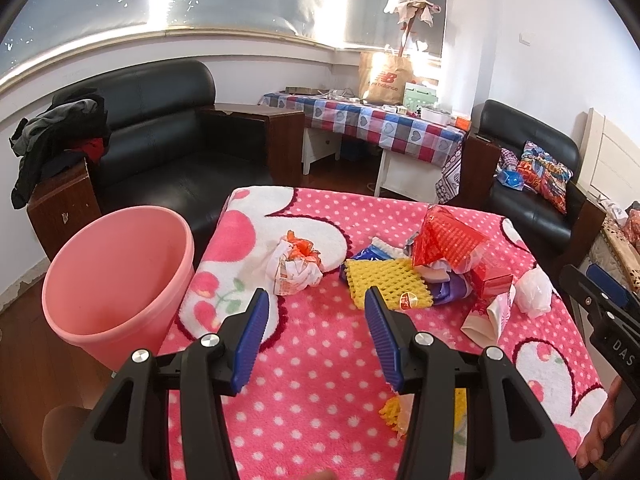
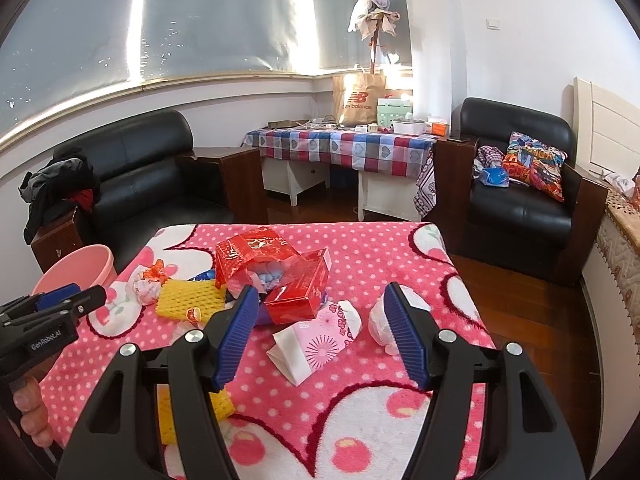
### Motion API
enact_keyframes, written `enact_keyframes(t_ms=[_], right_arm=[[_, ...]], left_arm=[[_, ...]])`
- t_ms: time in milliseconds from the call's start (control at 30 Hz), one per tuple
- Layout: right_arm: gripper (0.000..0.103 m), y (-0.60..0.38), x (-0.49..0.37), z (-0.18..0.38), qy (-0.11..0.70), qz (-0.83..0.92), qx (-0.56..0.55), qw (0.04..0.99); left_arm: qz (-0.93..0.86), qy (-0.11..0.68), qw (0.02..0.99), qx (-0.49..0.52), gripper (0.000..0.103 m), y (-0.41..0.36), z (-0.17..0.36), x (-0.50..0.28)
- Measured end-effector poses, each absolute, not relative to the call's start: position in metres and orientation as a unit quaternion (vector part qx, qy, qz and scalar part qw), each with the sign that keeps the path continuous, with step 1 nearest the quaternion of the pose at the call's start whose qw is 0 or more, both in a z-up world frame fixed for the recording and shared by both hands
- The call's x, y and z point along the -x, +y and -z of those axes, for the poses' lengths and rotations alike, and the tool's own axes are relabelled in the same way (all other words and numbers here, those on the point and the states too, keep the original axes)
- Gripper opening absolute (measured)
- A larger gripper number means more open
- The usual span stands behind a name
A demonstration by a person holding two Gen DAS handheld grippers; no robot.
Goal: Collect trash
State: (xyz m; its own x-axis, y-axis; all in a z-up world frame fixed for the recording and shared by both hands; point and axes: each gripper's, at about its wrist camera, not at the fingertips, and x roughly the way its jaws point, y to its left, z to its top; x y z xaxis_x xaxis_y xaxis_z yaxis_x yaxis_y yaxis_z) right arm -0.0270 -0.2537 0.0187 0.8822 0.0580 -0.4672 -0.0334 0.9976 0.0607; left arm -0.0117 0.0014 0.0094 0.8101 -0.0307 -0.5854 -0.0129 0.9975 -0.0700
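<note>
Blue ribbed pads are seen on both grippers, spread wide with nothing held. The left gripper (image 1: pixel 316 312) is hovered over the pink polka-dot blanket (image 1: pixel 320 392), its fingers aimed at the trash pile in the middle of the table. The right gripper (image 2: pixel 320 316) is hovered over the same blanket, its jaws wide to either side of a folded pink paper bag (image 2: pixel 316 344).

The trash is seen as a loose cluster. A yellow foam net (image 1: pixel 386 282) lies flat just ahead of the left gripper, long axis running left to right, with a small round red sticker at its near edge. A crumpled white-and-orange wrapper (image 1: pixel 296 270) sits apart to its left. A red cellophane bag (image 1: pixel 444 240) is tipped on its side over a red box (image 1: pixel 490 284); the box is tilted, long axis running obliquely across the table. A white crumpled plastic wad (image 1: pixel 532 292) lies near the table's right edge, partly hidden behind the right finger in the right wrist view. A second yellow net piece (image 2: pixel 222 402) is partly hidden under the right gripper's left finger.

A pink bin (image 1: pixel 116 280) is stood on the floor just beside the table's left edge, mouth open and tilted toward the camera. Open blanket is left in front of the pile.
</note>
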Motion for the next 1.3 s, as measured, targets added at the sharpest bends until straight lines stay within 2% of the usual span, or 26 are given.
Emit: enact_keyframes(t_ms=[367, 833, 933, 1067, 1300], right_arm=[[0.066, -0.268, 0.029, -0.015, 0.255, -0.016, -0.026, 0.966], [0.066, -0.279, 0.029, -0.003, 0.281, -0.027, -0.031, 0.959], [0.066, -0.28, 0.028, 0.001, 0.288, -0.031, -0.03, 0.957], [0.065, -0.28, 0.027, 0.004, 0.297, -0.037, -0.03, 0.954], [0.065, -0.276, 0.024, 0.011, 0.309, -0.049, -0.035, 0.949]], left_arm=[[0.053, 0.34, 0.938, 0.053, 0.05, 0.014, -0.003, 0.012], [0.178, 0.397, 0.9, 0.039, 0.05, -0.033, 0.027, 0.017], [0.185, 0.409, 0.893, 0.035, 0.042, -0.037, 0.032, 0.014], [0.186, 0.426, 0.885, 0.035, 0.026, -0.039, 0.04, 0.01], [0.194, 0.42, 0.886, 0.034, 0.017, -0.034, 0.035, 0.014]])
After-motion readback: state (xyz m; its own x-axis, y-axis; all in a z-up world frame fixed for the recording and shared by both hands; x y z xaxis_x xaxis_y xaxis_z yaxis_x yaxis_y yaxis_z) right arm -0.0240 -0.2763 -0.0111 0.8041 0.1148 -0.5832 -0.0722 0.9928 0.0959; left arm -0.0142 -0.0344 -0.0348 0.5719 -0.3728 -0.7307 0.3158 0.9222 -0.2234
